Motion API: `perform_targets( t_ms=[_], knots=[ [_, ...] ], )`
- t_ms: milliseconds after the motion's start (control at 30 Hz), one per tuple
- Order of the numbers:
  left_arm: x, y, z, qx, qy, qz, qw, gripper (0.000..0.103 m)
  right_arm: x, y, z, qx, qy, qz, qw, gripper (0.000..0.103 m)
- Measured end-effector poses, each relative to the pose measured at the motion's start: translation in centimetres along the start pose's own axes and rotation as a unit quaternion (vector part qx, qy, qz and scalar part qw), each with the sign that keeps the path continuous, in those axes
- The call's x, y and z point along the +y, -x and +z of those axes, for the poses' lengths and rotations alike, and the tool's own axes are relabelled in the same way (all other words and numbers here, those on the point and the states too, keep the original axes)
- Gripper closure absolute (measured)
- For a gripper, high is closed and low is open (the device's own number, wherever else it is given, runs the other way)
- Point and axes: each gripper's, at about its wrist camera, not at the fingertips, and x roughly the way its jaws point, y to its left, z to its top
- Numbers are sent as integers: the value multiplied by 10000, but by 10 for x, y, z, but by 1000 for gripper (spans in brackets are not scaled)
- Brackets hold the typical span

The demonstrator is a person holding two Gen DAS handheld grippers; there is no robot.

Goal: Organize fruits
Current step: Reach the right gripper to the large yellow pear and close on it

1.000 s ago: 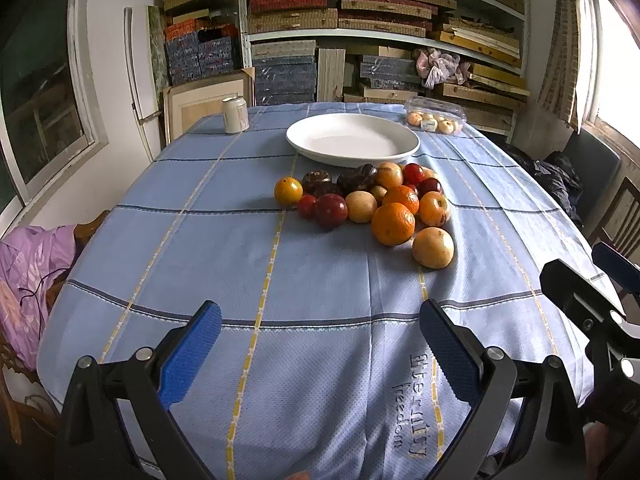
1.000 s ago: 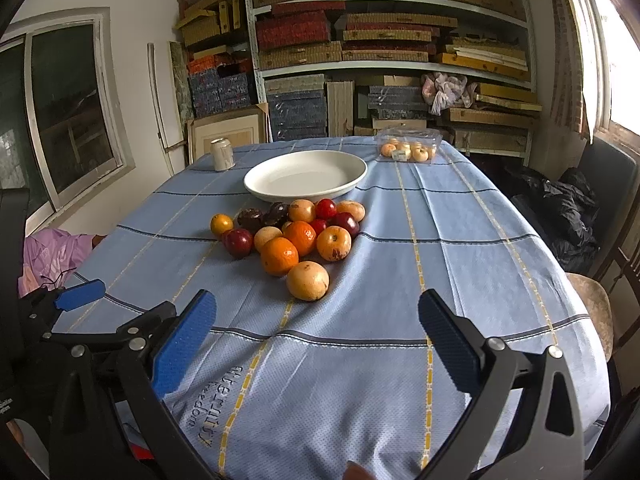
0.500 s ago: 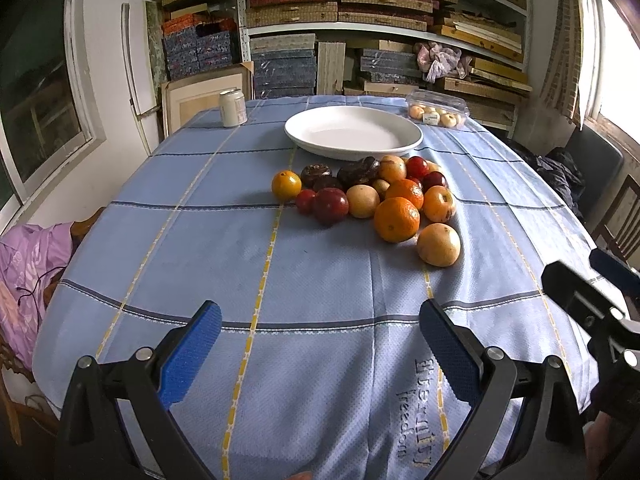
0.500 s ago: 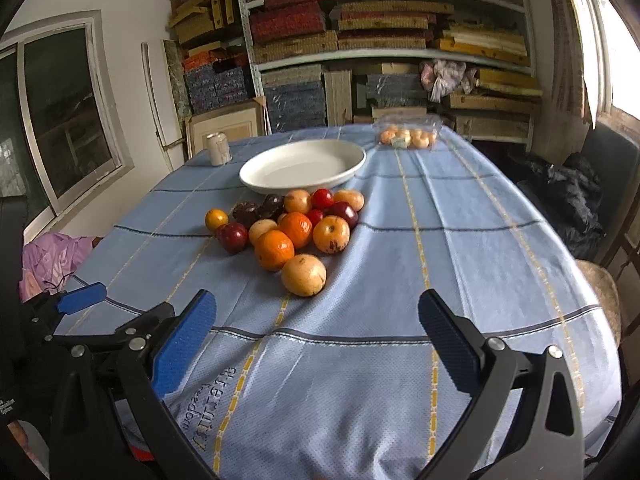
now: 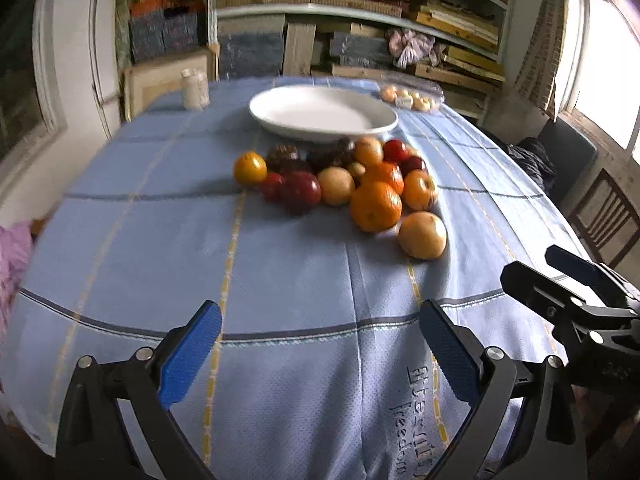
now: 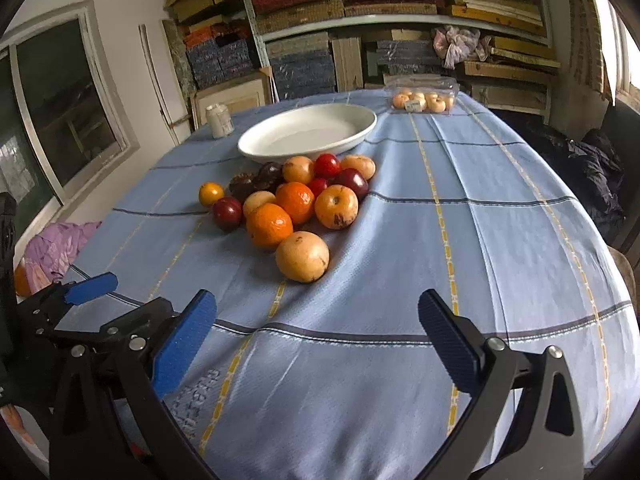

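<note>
A pile of fruit (image 5: 352, 184) lies on the blue tablecloth (image 5: 280, 280) in front of an empty white plate (image 5: 320, 114). It holds oranges, red apples, dark fruits and a yellow-brown fruit (image 5: 422, 235) nearest me. The same pile (image 6: 296, 200) and plate (image 6: 308, 132) show in the right wrist view. My left gripper (image 5: 320, 344) is open and empty over the near cloth. My right gripper (image 6: 316, 336) is open and empty, short of the yellow-brown fruit (image 6: 302, 256). Each gripper shows in the other's view, the right one (image 5: 560, 280) and the left one (image 6: 120, 300).
A white can (image 5: 194, 88) stands at the back left and a clear box of small fruits (image 5: 410, 94) at the back right. Shelves of stacked boards fill the wall behind. A chair (image 5: 604, 224) stands to the right, purple cloth (image 6: 56, 244) to the left.
Both grippers have moved forward towards the fruit pile, which now looks nearer and larger. Both stay open and empty.
</note>
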Motion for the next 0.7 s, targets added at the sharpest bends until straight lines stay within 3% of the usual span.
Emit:
perform_targets(
  t_ms=[100,167,233,400,500,633,700],
  knots=[
    [9,-3,-2,-209,194,-268,9992,4,1,-12,6,95,124,-265,9995,4],
    [22,8,-6,-1029,485,-681,9912,4,1,-19,11,186,120,-310,9993,4],
    [32,17,-3,-1411,661,-944,9833,4,-3,-30,18,332,-32,-242,9991,4],
    [41,10,32,-1162,345,-354,9920,3,-2,-58,30,675,-164,-123,9975,4],
    [55,1,41,-914,762,-499,9916,3,5,-71,34,766,-4,-127,9970,4],
    [71,-25,45,-304,1112,-656,9912,3,8,-86,38,894,59,-37,9960,6],
    [77,-37,45,-87,1097,-787,9908,3,8,-94,38,1022,77,0,9947,25]
  ],
)
